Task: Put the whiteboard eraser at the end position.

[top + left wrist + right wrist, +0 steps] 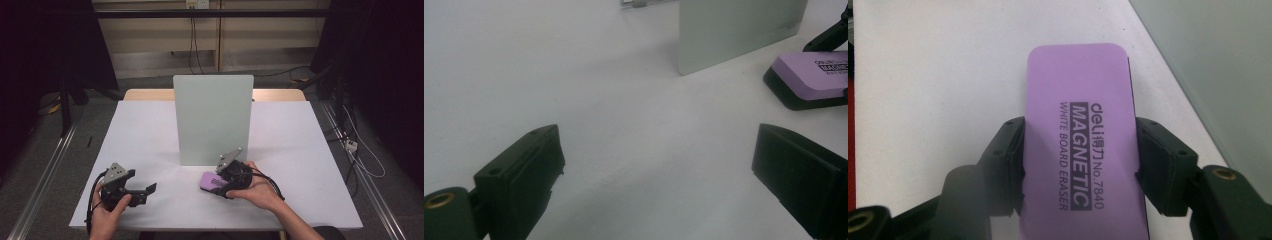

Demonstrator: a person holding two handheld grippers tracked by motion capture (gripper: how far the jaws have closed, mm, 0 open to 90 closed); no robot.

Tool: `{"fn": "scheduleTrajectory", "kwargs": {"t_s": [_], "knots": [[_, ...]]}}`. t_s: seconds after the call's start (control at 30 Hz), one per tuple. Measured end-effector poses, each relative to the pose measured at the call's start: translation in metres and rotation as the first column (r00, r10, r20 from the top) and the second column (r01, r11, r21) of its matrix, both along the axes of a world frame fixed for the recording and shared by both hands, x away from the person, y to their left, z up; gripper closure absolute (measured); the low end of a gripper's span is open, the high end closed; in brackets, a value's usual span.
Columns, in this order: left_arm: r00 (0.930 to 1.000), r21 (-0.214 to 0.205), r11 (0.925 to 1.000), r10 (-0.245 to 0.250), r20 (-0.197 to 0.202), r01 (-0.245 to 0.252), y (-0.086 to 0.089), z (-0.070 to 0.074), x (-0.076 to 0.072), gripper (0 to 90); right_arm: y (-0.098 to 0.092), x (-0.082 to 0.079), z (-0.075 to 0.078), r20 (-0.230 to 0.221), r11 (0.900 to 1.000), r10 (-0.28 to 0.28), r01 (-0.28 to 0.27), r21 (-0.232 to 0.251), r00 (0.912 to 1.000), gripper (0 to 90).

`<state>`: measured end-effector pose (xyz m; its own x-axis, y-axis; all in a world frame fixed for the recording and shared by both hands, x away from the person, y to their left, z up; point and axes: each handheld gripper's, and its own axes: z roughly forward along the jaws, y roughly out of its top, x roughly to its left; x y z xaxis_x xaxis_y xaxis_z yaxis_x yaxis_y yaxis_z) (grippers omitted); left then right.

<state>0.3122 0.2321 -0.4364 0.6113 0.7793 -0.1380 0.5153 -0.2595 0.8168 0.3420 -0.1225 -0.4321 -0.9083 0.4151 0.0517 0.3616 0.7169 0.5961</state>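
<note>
right gripper [1080, 165] clamped on purple whiteboard eraser [1080, 130] | left gripper [656, 170] jaws wide apart, holding nothing | upright board [213, 117] behind

Purple eraser [816, 75] beyond wide-apart jaws

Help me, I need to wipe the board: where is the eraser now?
The purple eraser lies on the white table near its front edge, right of centre in the high view, between the right gripper's jaws just before the upright board.

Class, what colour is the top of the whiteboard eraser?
Purple eraser, black lettering; clearest in the right gripper view.
</note>
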Motion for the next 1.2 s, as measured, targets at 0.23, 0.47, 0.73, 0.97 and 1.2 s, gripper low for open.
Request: {"fn": "scheduleTrajectory", "kwargs": {"t_s": [0.23, 0.47, 0.73, 0.97, 1.2], "knots": [[0.9999, -0.001, 1.0, 0.007, -0.007, -0.007, 0.0008, -0.0014, 0.0007, 6.1, -0.0008, -0.0001, 0.0002, -0.005, 1.0, -0.009, 0.009, 0.002, 0.9999, 41.2], [1.0, 0.006, 1.0, 0.002, -0.005, -0.002, 0.0003, -0.0018, 0.001, 6.0, -0.003, 0.0005, -0.0004, -0.018, 0.9997, -0.013, 0.013, 0.019, 0.9997, 40.1], [1.0, 0.001, 1.0, 0.006, -0.006, -0.006, 0.0007, -0.002, 0.0005, 6.0, -0.0051, 0.002, 0.0005, -0.035, 0.9988, -0.028, 0.029, 0.039, 0.999, 30.7], [1.0, 0.002, 1.0, 0.006, -0.007, -0.006, 0.0018, -0.0015, 0.0001, 6.0, -0.0058, 0.0031, 0.0015, -0.021, 0.9968, -0.055, 0.056, 0.056, 0.9983, 19.4], [1.0, 0.002, 1.0, 0.001, -0.004, -0.001, 0.0008, -0.0017, -0.0003, 6.2, -0.0068, 0.0032, 0.0026, -0.016, 0.9939, -0.07, 0.071, 0.085, 0.9974, 13.4]]}}
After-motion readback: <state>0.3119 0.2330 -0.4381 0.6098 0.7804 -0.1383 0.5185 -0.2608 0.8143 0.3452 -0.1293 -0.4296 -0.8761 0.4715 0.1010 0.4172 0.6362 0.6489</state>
